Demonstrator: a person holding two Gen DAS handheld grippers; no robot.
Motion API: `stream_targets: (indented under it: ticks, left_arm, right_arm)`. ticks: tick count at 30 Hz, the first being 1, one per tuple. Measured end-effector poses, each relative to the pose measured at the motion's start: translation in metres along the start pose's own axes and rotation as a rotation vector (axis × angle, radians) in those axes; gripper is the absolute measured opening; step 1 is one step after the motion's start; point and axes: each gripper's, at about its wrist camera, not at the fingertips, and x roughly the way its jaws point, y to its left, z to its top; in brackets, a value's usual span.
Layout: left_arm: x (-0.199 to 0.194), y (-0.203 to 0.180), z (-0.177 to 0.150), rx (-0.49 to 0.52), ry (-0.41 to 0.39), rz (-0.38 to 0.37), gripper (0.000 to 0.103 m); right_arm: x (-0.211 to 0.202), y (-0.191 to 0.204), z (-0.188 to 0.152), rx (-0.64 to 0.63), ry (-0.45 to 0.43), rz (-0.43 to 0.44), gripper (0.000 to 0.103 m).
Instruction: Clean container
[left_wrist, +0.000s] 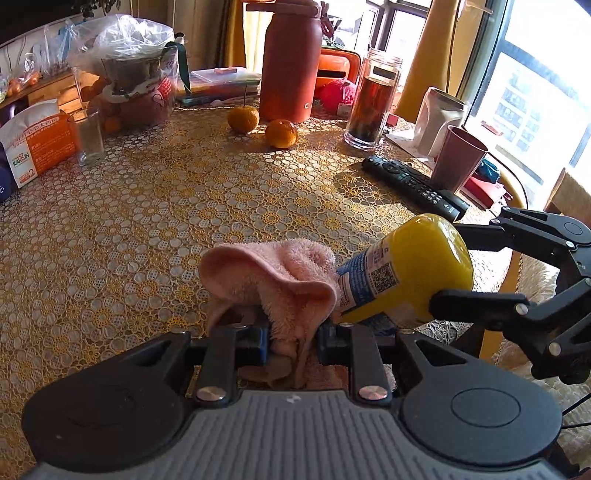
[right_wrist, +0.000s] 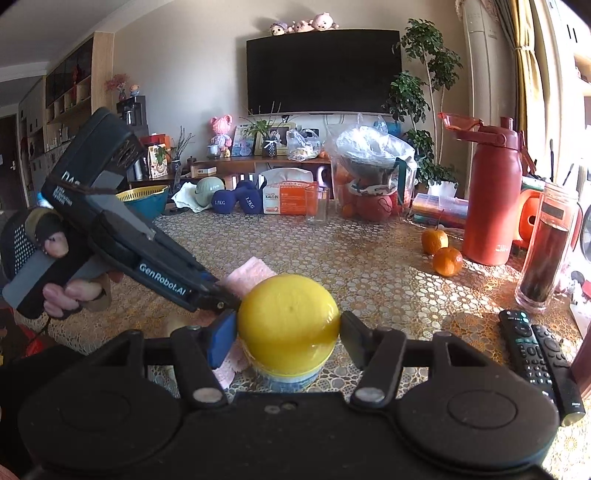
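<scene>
A yellow container (left_wrist: 413, 273) with a blue and white label is held tilted above the table's near edge, its rounded yellow end (right_wrist: 288, 325) facing the right wrist camera. My right gripper (right_wrist: 288, 332) is shut on it, one pad on each side. My left gripper (left_wrist: 291, 332) is shut on a pink fluffy cloth (left_wrist: 273, 280), which bulges out past the fingers and touches the container's labelled end. In the right wrist view the cloth (right_wrist: 251, 277) shows behind the container, and a hand (right_wrist: 70, 291) holds the left gripper's handle.
On the patterned tablecloth (left_wrist: 184, 206) lie two oranges (left_wrist: 280, 133), a red flask (left_wrist: 290, 62), a dark tea bottle (left_wrist: 373, 103), a drinking glass (left_wrist: 88, 136), a tissue box (left_wrist: 33, 144), remote controls (right_wrist: 535, 358), a pink cup (left_wrist: 458, 158) and a bagged bowl of fruit (left_wrist: 129, 74).
</scene>
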Motion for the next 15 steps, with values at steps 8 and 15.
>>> stream_targets:
  ticks: [8, 15]
  left_arm:
    - [-0.032, -0.01, -0.002, -0.027, -0.07, -0.009, 0.023]
    - [-0.054, -0.03, -0.003, -0.089, -0.126, -0.082, 0.023]
  right_arm:
    - [0.005, -0.03, 0.007, 0.232, 0.027, -0.007, 0.06]
    - [0.012, -0.046, 0.01, 0.448, 0.061, -0.023, 0.06]
